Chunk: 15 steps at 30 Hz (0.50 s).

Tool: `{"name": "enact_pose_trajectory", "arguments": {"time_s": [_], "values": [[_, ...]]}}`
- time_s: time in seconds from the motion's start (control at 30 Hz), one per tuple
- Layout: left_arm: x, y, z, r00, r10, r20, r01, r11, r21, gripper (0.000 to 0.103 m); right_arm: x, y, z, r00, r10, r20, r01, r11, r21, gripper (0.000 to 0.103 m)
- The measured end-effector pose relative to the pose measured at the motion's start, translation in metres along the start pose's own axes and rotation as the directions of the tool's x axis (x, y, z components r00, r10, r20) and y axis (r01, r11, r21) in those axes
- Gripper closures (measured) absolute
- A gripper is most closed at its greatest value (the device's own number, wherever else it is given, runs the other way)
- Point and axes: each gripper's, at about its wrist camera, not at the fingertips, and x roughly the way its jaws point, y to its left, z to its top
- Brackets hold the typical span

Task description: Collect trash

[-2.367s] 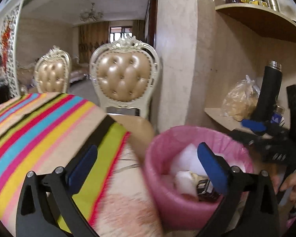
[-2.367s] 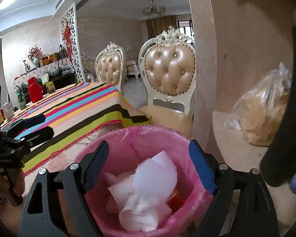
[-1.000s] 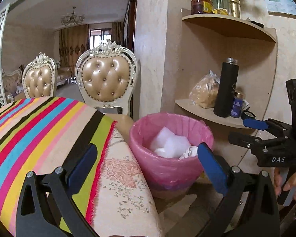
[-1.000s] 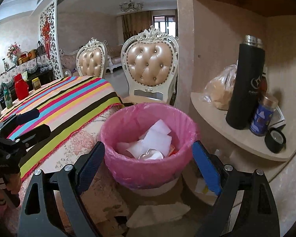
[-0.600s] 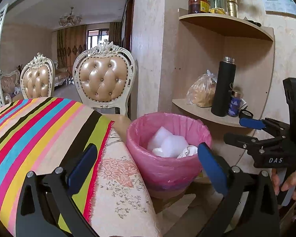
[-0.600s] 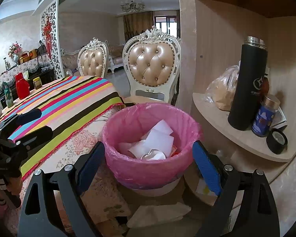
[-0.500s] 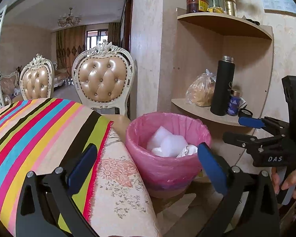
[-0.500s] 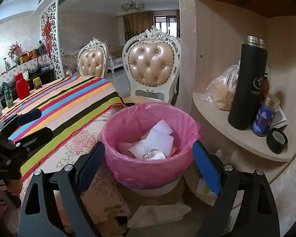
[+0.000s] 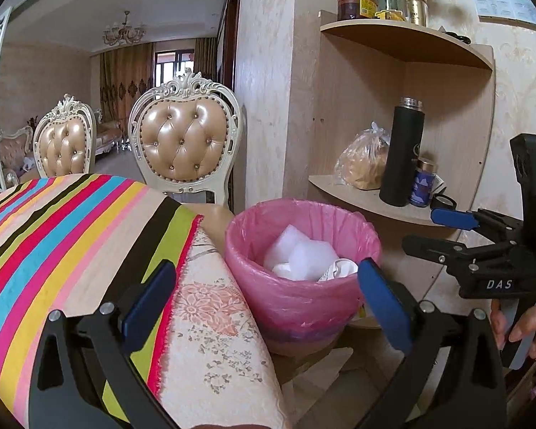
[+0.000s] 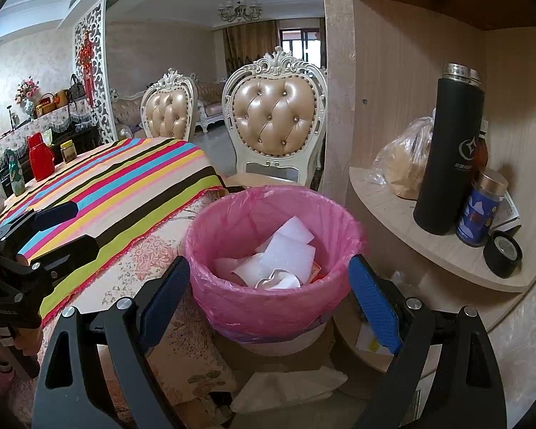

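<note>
A: Where is the bin, relative to each hand-held gripper?

B: The pink-lined bin (image 10: pixel 273 250) sits on the floor just ahead of the right hand-held gripper (image 10: pixel 269 291), framed between its two blue-padded fingers (image 10: pixel 371 295), which are spread wide and hold nothing. From the left hand-held gripper (image 9: pixel 268 298) the same bin (image 9: pixel 300 268) lies ahead and a little right of centre, beside the edge of the bench (image 9: pixel 71 236) with its striped cloth. That gripper is also wide apart and empty.

A: And the trash?

B: White crumpled paper (image 10: pixel 278 261) lies inside the bin, below the rim. One more pale sheet (image 10: pixel 289 389) lies on the floor in front of the bin, nearer the right gripper.

A: What differs from 2.4 seconds ago?

B: Both grippers have drawn back. Then the bin filled the lower view and the right fingers straddled its rim; now the whole bin shows, and so does the lower corner shelf (image 10: pixel 428 236) with the black flask (image 10: pixel 446 153). Over the last half second hardly anything has shifted.
</note>
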Motion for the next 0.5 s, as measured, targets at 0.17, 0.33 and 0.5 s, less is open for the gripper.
{"name": "enact_pose_trajectory", "arguments": {"time_s": [0.17,0.33,0.5], "values": [[0.0023,0.0015,0.0001,1.0,-0.002,-0.007,0.002,1.0,-0.004,0.005,0.0005,-0.0004,0.0002,1.0,0.002,0.0,-0.002,1.0,0.001,0.018],[0.0037,0.0008,-0.0003,1.0,-0.003,-0.008,0.003,1.0,0.0,0.005,0.0003,-0.0005,0.0001,1.0,0.001,-0.002,-0.001,1.0,0.001,0.018],[0.0037,-0.0005,-0.0001,1.0,-0.005,-0.008,0.005,1.0,0.002,0.005,0.0004,-0.0003,0.0001,1.0,0.0,-0.002,0.0,1.0,0.002,0.018]]}}
